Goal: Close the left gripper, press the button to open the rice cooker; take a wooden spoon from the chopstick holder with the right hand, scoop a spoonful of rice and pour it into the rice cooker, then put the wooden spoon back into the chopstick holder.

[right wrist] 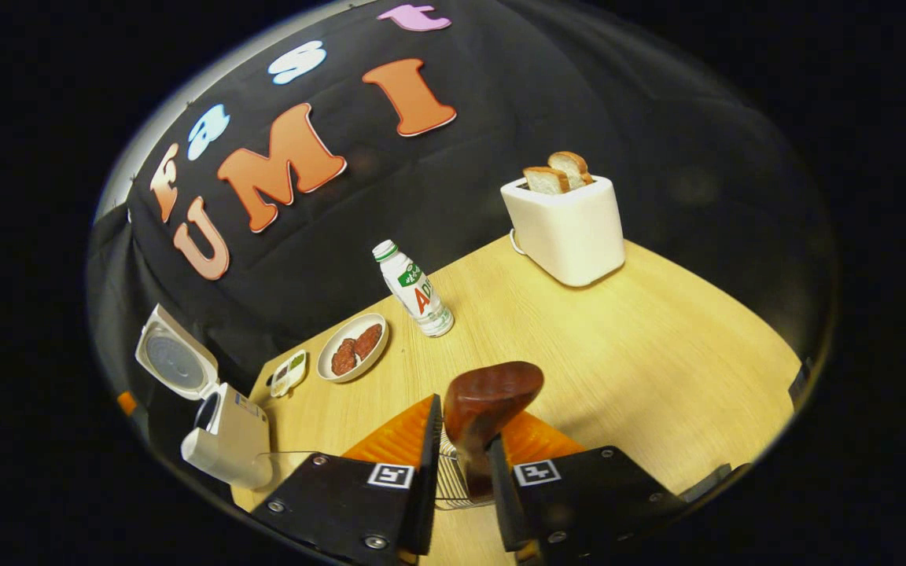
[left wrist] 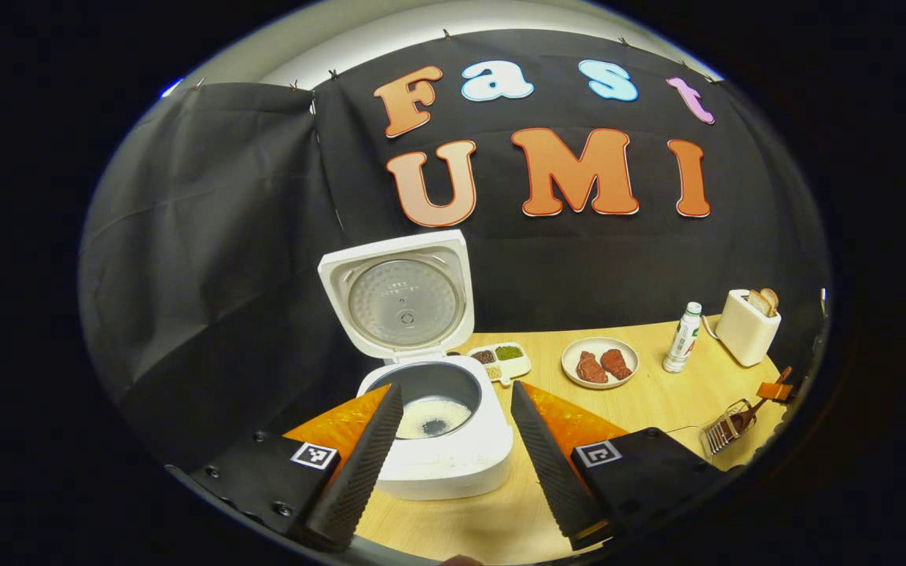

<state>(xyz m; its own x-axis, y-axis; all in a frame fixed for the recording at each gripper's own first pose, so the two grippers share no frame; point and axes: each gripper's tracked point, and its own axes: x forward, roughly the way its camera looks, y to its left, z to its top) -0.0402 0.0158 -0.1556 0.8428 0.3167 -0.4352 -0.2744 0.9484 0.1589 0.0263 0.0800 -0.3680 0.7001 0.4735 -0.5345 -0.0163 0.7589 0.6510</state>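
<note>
The white rice cooker [left wrist: 453,456] stands with its lid [left wrist: 402,295] raised, and white rice [left wrist: 431,417] lies in its pot. My left gripper [left wrist: 458,387] is open, one finger on each side of the pot, touching nothing. The cooker [right wrist: 225,436] also sits at the far left of the right gripper view. A dark wooden spoon [right wrist: 491,402] stands bowl-up in the wire chopstick holder [right wrist: 447,479]. My right gripper [right wrist: 465,424] straddles the spoon's handle with its fingers close together. A thin gap shows on the left side. The holder [left wrist: 727,431] and spoon also appear at the table's right edge.
A compartment dish of grains [left wrist: 500,360], a plate with two pieces of meat [left wrist: 600,363], a drink bottle [left wrist: 682,338] and a white toaster with bread [left wrist: 748,326] line the back of the wooden table [right wrist: 657,354]. Black cloth walls the booth.
</note>
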